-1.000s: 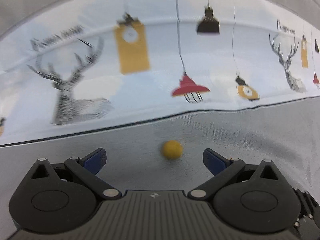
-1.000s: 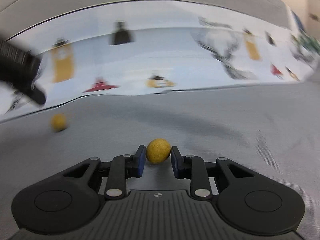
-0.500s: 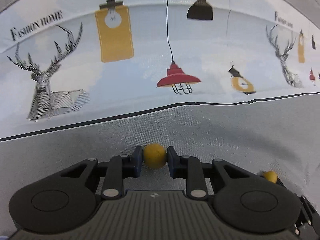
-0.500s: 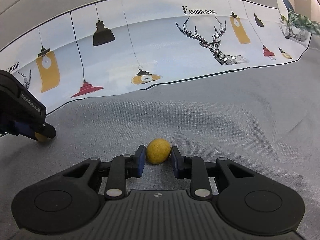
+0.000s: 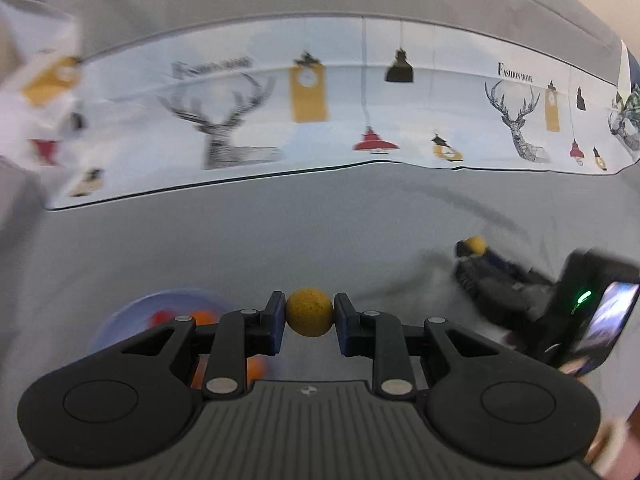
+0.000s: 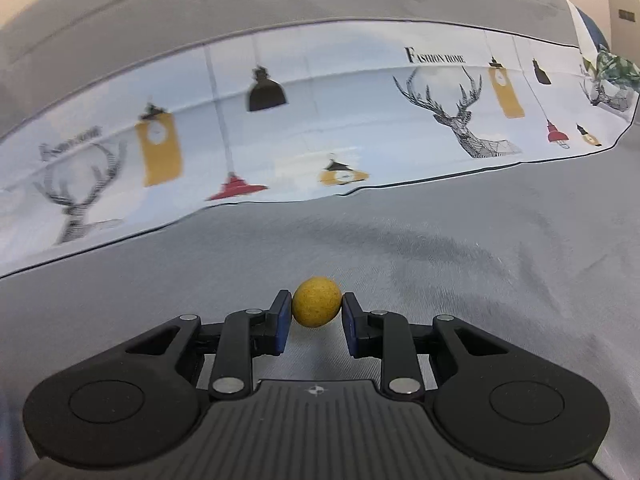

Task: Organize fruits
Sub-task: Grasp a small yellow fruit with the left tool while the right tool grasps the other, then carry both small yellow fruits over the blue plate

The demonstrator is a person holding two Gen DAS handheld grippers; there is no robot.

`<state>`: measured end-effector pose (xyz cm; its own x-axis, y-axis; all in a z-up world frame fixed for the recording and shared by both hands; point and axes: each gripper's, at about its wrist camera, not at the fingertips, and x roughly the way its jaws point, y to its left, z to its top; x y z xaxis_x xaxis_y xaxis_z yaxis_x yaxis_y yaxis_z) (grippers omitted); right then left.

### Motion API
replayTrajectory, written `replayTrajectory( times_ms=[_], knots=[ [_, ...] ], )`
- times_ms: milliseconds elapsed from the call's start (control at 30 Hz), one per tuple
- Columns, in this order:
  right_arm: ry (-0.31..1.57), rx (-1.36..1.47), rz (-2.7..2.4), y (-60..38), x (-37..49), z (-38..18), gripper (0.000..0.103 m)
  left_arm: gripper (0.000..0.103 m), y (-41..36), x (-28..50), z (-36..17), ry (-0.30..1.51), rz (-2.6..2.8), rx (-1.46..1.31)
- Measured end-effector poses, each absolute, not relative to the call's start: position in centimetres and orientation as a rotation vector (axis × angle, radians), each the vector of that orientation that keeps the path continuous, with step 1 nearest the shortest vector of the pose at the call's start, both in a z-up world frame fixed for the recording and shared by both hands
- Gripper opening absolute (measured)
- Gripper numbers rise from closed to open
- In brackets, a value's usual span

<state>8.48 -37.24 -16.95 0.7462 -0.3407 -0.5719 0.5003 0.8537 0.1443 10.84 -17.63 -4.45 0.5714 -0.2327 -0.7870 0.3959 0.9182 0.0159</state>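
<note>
My left gripper (image 5: 309, 316) is shut on a small round yellow fruit (image 5: 309, 312) and holds it above the grey cloth. Below and to its left, a pale blue bowl (image 5: 120, 316) with red and orange fruits shows, partly hidden behind my fingers. My right gripper (image 6: 316, 310) is shut on a second yellow fruit (image 6: 317, 302) over the cloth. In the left wrist view the right gripper (image 5: 476, 252) appears at the right with that fruit (image 5: 476, 245) at its tip.
A grey cloth (image 6: 440, 280) covers the surface. A white printed cloth with deer and lamps (image 6: 360, 120) lies across the back. The right gripper's body with a lit screen (image 5: 600, 320) is at the left wrist view's right edge.
My left gripper closed on the yellow fruit, then lifted and swung left so the bowl came into view. My right gripper kept its fruit and rose a little.
</note>
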Motion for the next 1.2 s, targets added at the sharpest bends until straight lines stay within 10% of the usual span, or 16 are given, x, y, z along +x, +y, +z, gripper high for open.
replayTrajectory(
  times_ms=[633,1200],
  knots=[
    [0.535,0.220,0.005,-17.6,-14.5,0.2,0.029,0.029,0.2,-7.4,3.1,0.754,-0.307,0.092],
    [0.509,0.123,0.063,-12.9,-18.8,3.4,0.029,0.029,5.0,-12.0,6.0,0.638,-0.240,0.019]
  ],
)
